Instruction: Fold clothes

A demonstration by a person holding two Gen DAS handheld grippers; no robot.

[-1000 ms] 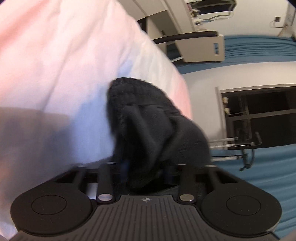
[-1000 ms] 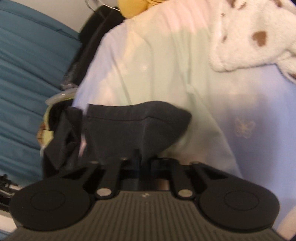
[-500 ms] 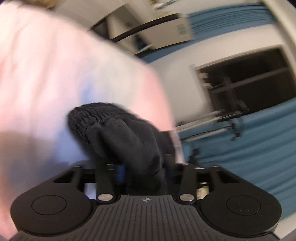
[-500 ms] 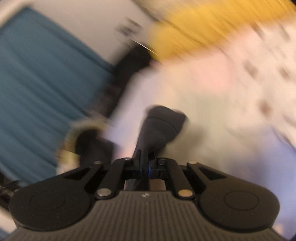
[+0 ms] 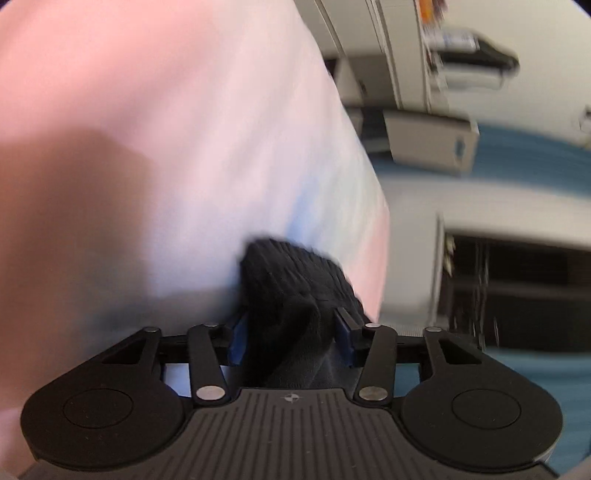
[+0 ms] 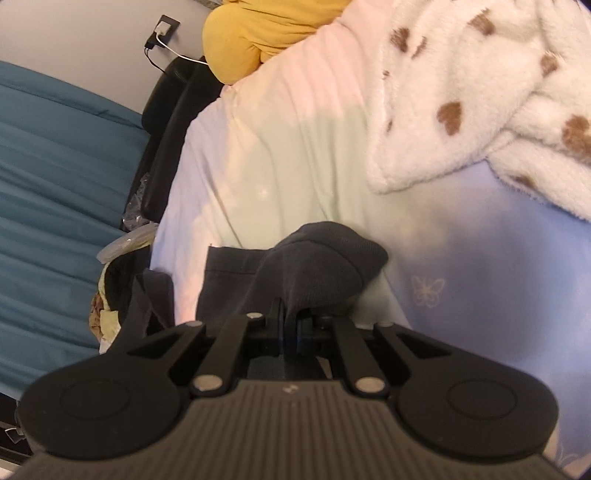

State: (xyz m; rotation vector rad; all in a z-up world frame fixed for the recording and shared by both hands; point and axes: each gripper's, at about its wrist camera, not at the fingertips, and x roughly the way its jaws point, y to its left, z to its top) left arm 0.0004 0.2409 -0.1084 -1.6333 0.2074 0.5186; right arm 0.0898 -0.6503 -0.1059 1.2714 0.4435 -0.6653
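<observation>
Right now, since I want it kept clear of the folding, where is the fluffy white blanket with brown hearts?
In the right wrist view, the fluffy blanket lies at upper right on the pastel bed sheet, beyond the dark garment, with a yellow cushion to its left.

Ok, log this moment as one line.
left claw: shut on dark sock | right claw: shut on dark sock | surface: pastel bedsheet

Matt ribbed-knit dark sock (image 5: 295, 280)
</observation>
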